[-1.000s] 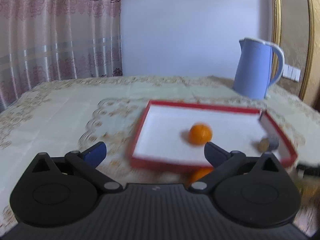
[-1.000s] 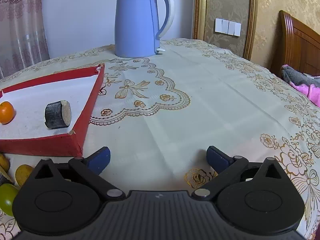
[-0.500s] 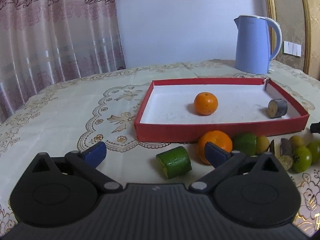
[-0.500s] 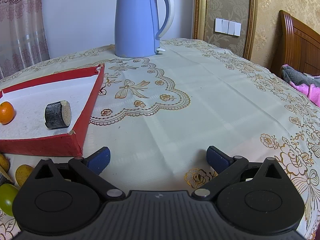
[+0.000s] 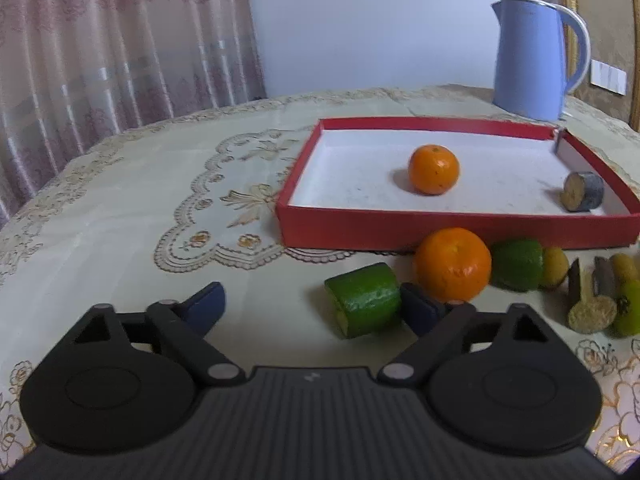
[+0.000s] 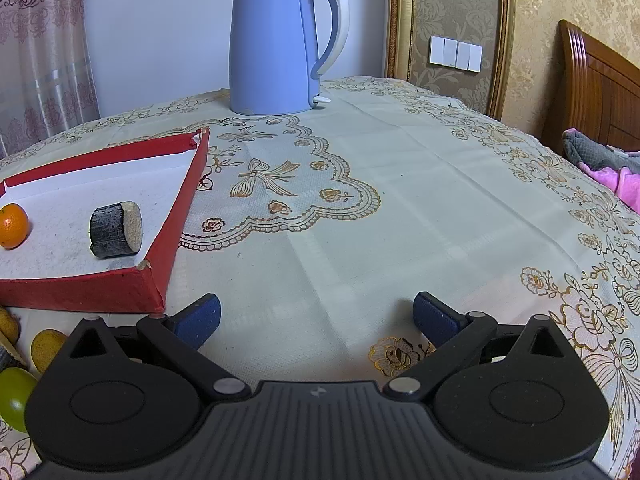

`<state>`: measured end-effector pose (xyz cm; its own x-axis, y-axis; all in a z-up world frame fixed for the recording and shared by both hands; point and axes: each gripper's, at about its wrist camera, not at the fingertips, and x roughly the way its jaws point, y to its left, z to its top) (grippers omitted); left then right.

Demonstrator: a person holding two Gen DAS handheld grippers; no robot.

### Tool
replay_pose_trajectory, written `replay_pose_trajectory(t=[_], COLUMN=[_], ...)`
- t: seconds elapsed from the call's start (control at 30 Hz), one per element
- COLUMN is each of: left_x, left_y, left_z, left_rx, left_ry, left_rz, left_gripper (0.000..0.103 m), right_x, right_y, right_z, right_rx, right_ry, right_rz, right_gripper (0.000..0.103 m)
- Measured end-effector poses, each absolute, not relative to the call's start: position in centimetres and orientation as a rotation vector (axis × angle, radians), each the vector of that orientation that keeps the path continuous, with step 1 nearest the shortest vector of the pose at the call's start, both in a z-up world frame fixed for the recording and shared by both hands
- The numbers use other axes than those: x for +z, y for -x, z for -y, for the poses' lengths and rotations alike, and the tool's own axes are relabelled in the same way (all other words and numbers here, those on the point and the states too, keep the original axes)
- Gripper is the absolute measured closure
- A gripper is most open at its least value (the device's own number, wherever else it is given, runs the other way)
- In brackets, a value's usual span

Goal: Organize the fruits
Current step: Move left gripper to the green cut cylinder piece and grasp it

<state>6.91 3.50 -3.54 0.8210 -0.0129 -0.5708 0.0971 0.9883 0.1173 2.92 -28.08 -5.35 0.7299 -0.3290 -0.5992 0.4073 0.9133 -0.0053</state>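
A red tray (image 5: 400, 228) with a white floor holds an orange (image 5: 434, 169) and a dark cut cylinder (image 5: 582, 192). In front of it on the cloth lie a green cut piece (image 5: 366, 300), a bigger orange (image 5: 452, 266), a second green piece (image 5: 516, 264) and several small fruits (image 5: 592, 304). My left gripper (image 5: 314, 306) is low over the cloth and its jaws are closing. The green cut piece lies between them against the right finger, with the left finger still well apart. My right gripper (image 6: 316, 316) stands open over bare cloth, right of the tray (image 6: 176, 216).
A blue kettle (image 6: 276, 44) stands behind the tray near the wall. A yellow fruit (image 6: 46, 346) and a green one (image 6: 14, 396) lie at the right view's lower left. Curtains hang at the left; a wooden headboard (image 6: 600, 96) and bedding are at the right.
My left gripper has sunk toward the fruits in front of the tray, the green cut piece now lies between its fingers, and they stand a little narrower. The right gripper has not moved.
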Motion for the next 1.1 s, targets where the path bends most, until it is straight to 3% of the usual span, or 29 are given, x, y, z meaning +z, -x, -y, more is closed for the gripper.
replay_pose_trajectory(t=[0.27, 0.5, 0.6, 0.67, 1.1], left_x=[-3.5, -3.5, -3.5, -3.5, -3.5], left_y=[-6.8, -7.0, -6.9, -6.7, -6.8], left_z=[-3.3, -3.7, -3.5, -3.1, -3.8], left_rx=[-0.107, -0.147, -0.163, -0.173, -0.199], left_ry=[-0.115, -0.075, -0.086, -0.108, -0.061], left_rz=[-0.609, -0.616, -0.611, -0.603, -0.609], left_gripper=[0.038, 0.046, 0.054, 0.066, 0.069], right_x=[-5.3, -5.4, -5.4, -5.4, -5.4], right_y=[-2.9, -2.9, -2.9, -2.9, -3.0], right_z=[28.1, 28.1, 28.1, 28.1, 28.1], right_rx=[-0.407, -0.407, -0.406, -0.405, -0.405], right_ry=[-0.13, -0.13, -0.131, -0.132, -0.133], right_rz=[-0.634, -0.633, -0.633, -0.633, -0.632], right_gripper=[0.0, 0.0, 0.0, 0.0, 0.0])
